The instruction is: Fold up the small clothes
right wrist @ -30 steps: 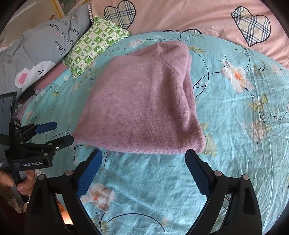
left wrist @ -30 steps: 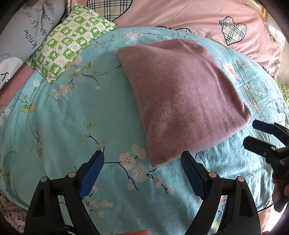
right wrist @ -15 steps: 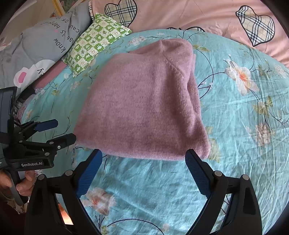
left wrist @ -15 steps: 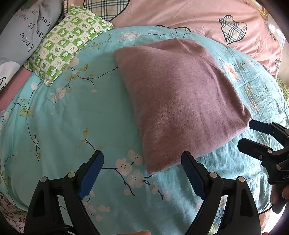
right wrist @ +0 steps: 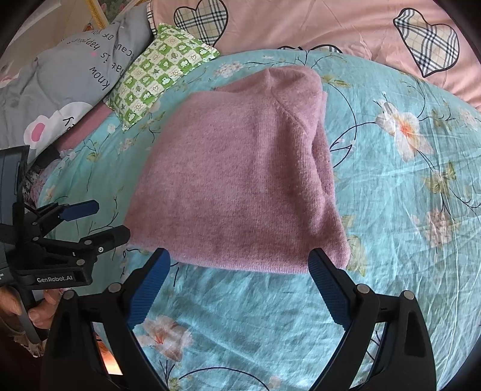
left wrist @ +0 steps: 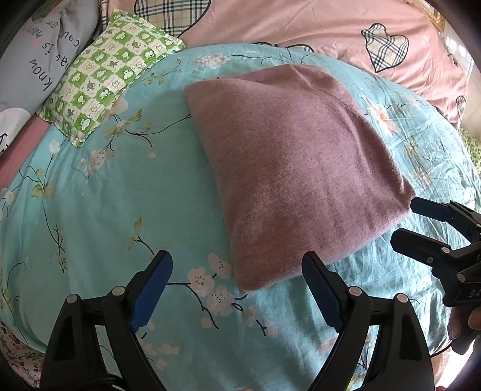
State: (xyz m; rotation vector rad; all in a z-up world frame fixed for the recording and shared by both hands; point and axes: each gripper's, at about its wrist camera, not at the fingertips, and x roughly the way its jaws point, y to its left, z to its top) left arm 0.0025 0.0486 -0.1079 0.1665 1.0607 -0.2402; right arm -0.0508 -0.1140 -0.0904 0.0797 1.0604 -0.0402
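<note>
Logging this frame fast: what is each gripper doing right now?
Left gripper: open, holding nothing, just short of the folded mauve sweater.
Right gripper: open, holding nothing, at the sweater's near edge.

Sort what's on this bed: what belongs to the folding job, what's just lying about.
Job:
mauve knit sweater, folded
left tool, open
right tool, open

Lying about:
green checked pillow
grey lettered pillow
pink heart-print bedding
teal floral sheet

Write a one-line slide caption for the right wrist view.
Open right hand-held gripper poised at the near edge of a folded mauve sweater on a floral turquoise bedsheet.
</note>
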